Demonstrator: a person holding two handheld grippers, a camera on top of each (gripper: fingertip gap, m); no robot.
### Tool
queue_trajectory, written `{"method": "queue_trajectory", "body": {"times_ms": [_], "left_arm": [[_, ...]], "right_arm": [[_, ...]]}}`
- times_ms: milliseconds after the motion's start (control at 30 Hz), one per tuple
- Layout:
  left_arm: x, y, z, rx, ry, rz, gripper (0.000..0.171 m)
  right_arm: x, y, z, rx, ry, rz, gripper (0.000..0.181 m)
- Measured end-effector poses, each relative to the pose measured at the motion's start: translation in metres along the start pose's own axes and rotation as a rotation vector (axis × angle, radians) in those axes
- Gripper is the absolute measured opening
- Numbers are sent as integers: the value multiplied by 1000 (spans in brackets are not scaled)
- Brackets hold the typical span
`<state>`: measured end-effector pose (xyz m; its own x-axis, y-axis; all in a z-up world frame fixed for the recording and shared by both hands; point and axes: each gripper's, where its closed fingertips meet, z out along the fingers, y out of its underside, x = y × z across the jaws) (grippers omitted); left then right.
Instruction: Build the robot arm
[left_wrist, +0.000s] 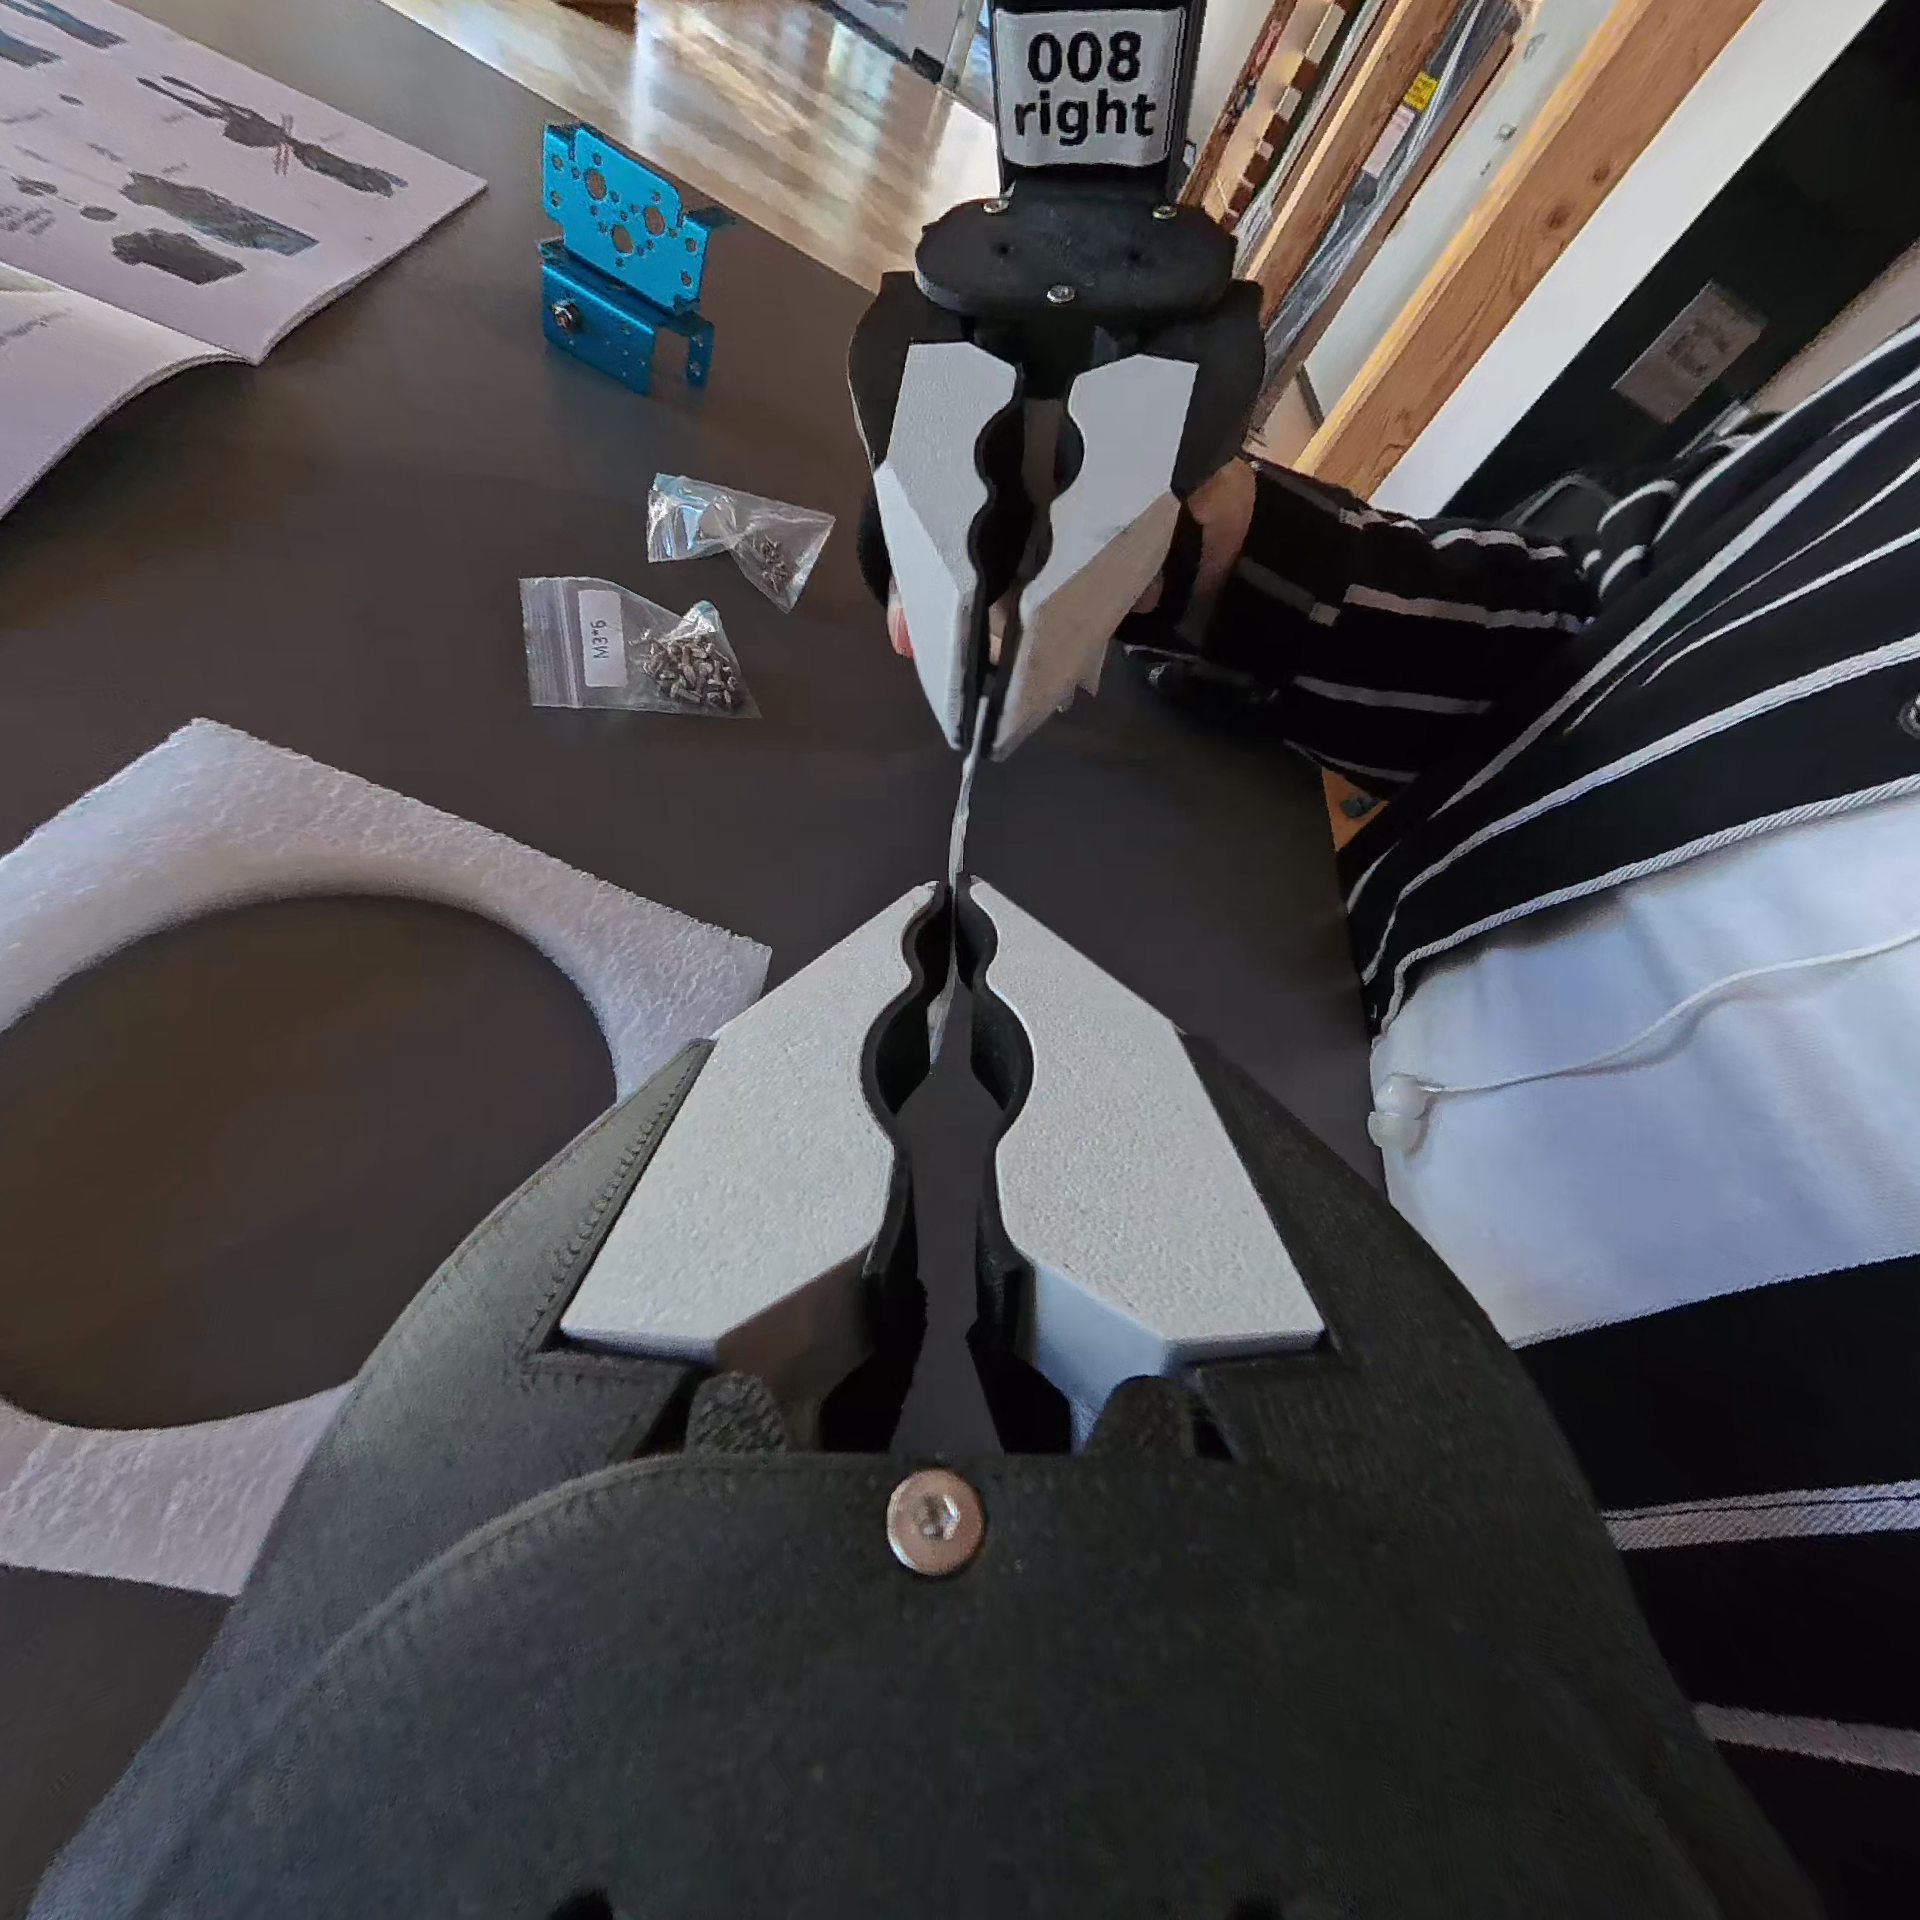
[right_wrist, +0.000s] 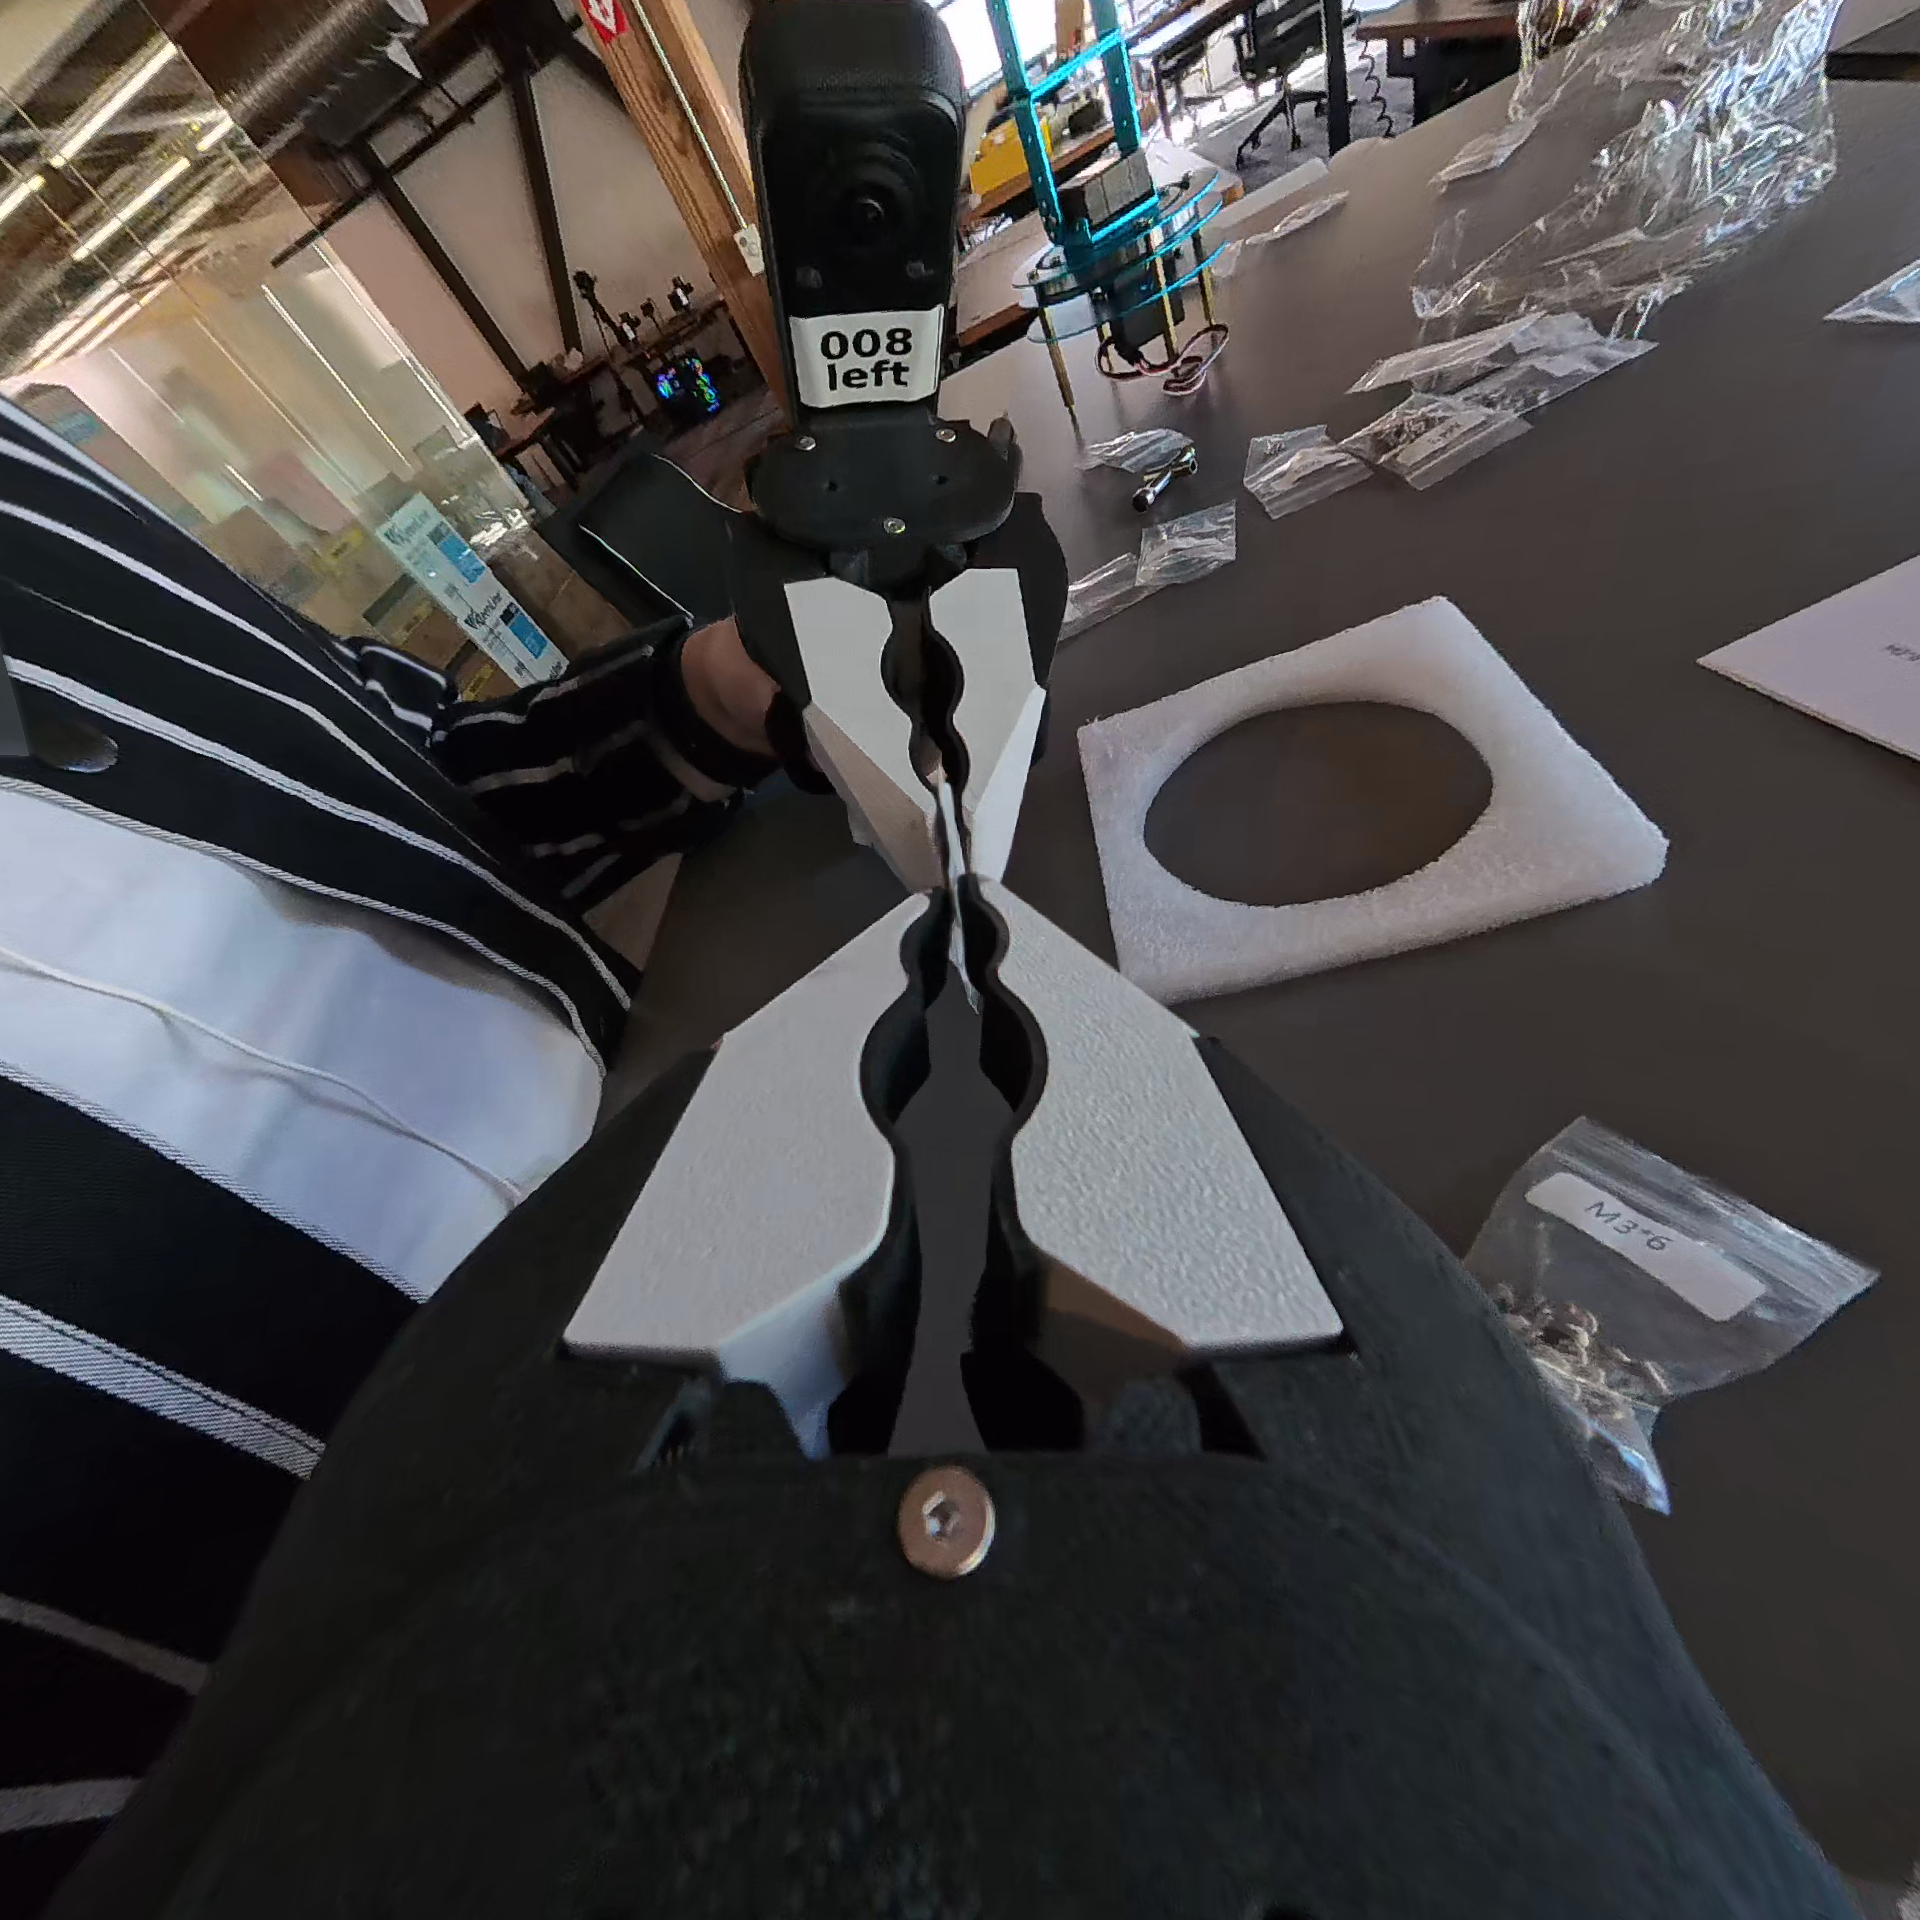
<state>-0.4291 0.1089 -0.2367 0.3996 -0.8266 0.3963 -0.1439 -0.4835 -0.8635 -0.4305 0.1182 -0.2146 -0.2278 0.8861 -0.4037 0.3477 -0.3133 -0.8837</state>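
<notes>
My left gripper and my right gripper point at each other, tip to tip, above the dark table. Both are shut on the same thin, pale flat piece, seen edge-on, which spans the short gap between them. I cannot tell what the piece is. In the right wrist view my right gripper pinches the near end of the piece, and the left gripper pinches the far end. A hand holds each gripper from behind.
A white foam pad with a round hole lies on the table. Two small bags of screws, a blue metal bracket and an open booklet lie beyond. A person's striped sleeve is at the side. Several plastic bags and a blue frame assembly stand farther off. Both grippers' tips are close together, under 4 cm apart. Both grippers' tips are roughly 30 centimeters from the blue metal bracket.
</notes>
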Motion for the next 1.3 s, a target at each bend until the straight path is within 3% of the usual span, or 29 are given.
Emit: {"method": "queue_trajectory", "body": {"times_ms": [267, 367, 400, 500, 567, 667, 733, 933, 1300], "left_arm": [[-2, 4, -3, -21, -59, 37, 2], [-22, -4, -18, 2, -268, 31, 53], [-26, -6, -27, 3, -339, 33, 50], [-23, -17, -50, 62, -494, -81, 13], [3, -35, -44, 201, -347, -241, 2], [11, -45, -33, 322, -246, -454, 7], [8, -42, -25, 330, -254, -508, 12], [0, -38, -15, 322, -378, -506, 19], [-2, -41, -6, 373, -317, -580, 3]], "right_arm": [[3, 4, 3, -52, 44, -19, 1], [6, 8, 2, -78, 86, -27, 1], [7, 8, 1, -74, 101, -24, 1], [7, 0, 1, -9, 126, -12, 0], [6, -3, 3, 6, 164, -61, 0], [2, -4, 7, 11, 203, -143, 0], [2, -5, 7, 17, 243, -188, 0], [1, -8, 2, 62, 281, -234, 0], [5, -10, -1, 47, 369, -321, 0]]}}
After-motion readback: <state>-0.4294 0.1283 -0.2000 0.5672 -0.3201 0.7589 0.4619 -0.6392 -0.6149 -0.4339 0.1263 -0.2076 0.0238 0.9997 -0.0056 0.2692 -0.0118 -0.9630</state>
